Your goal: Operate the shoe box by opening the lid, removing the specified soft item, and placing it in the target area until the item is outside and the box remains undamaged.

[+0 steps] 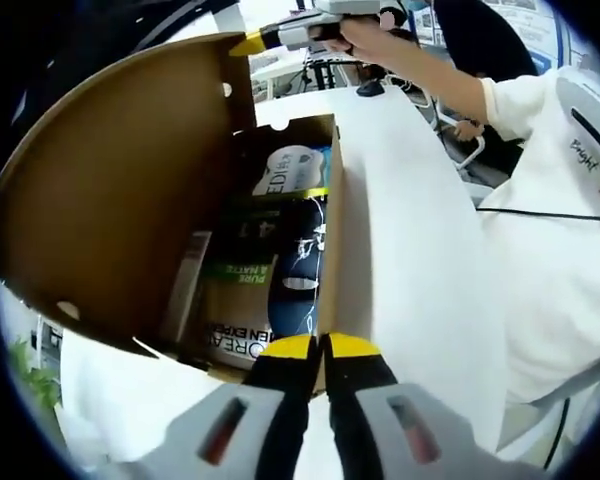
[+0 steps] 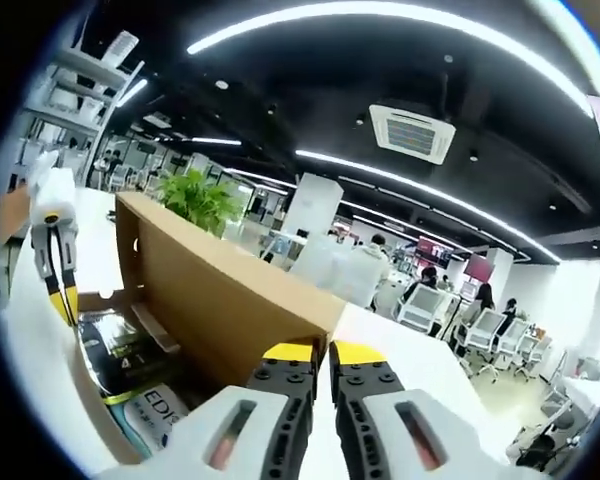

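A brown cardboard shoe box stands open on a white table (image 1: 410, 220), its lid (image 1: 120, 200) raised on the left. My left gripper (image 1: 322, 347) is shut on the top edge of the box's side wall (image 1: 330, 250). My right gripper (image 1: 252, 44), held by a hand, pinches the lid's far corner. In the right gripper view its jaws (image 2: 323, 352) close on the lid (image 2: 210, 290), and the left gripper (image 2: 65, 300) sits at the box's rim. Inside lie a dark blue soft item (image 1: 295, 270), a white pouch (image 1: 290, 170) and green-and-black packets (image 1: 235, 290).
A person in a white top (image 1: 550, 200) stands close on the right of the table. Behind the lid are a green plant (image 2: 200, 200), shelves (image 2: 70, 90), and office chairs with seated people (image 2: 480, 320).
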`<state>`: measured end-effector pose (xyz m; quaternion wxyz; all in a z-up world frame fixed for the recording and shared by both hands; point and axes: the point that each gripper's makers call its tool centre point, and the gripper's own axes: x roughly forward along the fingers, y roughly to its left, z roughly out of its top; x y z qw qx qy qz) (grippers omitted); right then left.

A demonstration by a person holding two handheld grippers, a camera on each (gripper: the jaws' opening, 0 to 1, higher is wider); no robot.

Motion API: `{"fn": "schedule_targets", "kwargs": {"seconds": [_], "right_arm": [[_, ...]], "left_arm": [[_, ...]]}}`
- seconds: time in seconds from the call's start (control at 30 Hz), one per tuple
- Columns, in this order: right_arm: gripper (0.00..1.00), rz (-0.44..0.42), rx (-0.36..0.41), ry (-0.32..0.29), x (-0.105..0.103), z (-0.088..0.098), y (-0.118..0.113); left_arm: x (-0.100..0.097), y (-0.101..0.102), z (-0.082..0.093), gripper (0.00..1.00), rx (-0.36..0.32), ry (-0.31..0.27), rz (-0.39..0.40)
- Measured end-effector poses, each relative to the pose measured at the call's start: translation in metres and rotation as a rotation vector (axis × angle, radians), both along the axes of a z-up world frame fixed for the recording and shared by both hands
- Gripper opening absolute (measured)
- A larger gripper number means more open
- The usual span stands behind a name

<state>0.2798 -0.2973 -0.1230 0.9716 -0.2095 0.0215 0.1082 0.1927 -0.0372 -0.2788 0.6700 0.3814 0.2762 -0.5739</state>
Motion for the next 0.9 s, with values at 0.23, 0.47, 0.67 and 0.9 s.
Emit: {"fn": "schedule_targets", "kwargs": {"seconds": [0.23,0.47,0.67,0.9], "right_arm": [[0.03,-0.004,-0.123,0.093,0.011,0.003,0.0],[0.03,0.021,0.003,0.14,0.016,0.002,-0.002],[0.02,0.018,0.053,0.189,0.022,0.005,-0.003],[0.02,0.013,0.081,0.212,0.03,0.005,-0.005]], "left_arm": [[0.001,0.0,0.0,0.03,-0.002,-0.007,0.0],[0.001,0.0,0.0,0.03,-0.001,-0.013,0.002],[0.002,0.0,0.0,0.03,0.002,-0.014,0.004],[0.002,-0.001,0.0,0.04,0.006,-0.02,0.003]]}}
